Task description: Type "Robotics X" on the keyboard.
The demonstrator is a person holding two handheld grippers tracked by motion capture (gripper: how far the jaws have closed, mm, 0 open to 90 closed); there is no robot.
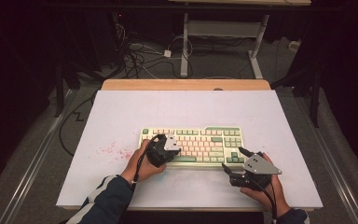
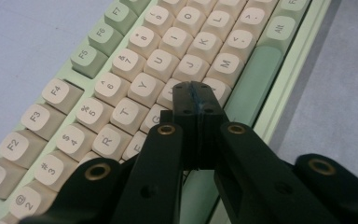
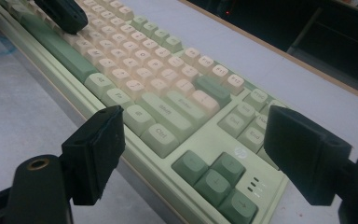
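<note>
The keyboard [image 1: 192, 146] lies flat on the white desk [image 1: 121, 116], a little toward the near edge and roughly midway between the left and right edges, its long side parallel to the near edge. The left claw [image 2: 196, 95] is shut tight, pad against pad, with nothing between them; its joined tip hangs over the letter keys just above the space bar [image 2: 254, 79], around the spot between the G and the N rows. It looks set to press a key with that blunt tip. The right claw [image 3: 191, 154] stands wide open and holds nothing; it sits low by the near right corner of the keyboard, its two pads either side of the arrow keys [image 3: 214, 179] without touching them, as far as can be told.

The main risk, in my judgement, lies with the left claw. Its closed tip looks about as wide as a key cap, so a slightly off-centre push could catch two neighbouring keys at once, or slide off a cap onto the space bar. A hard push at a slant could also shove the keyboard across the smooth desk, since nothing pins it. If the right claw drifts in, it may bump the arrow keys or nudge that corner.
</note>
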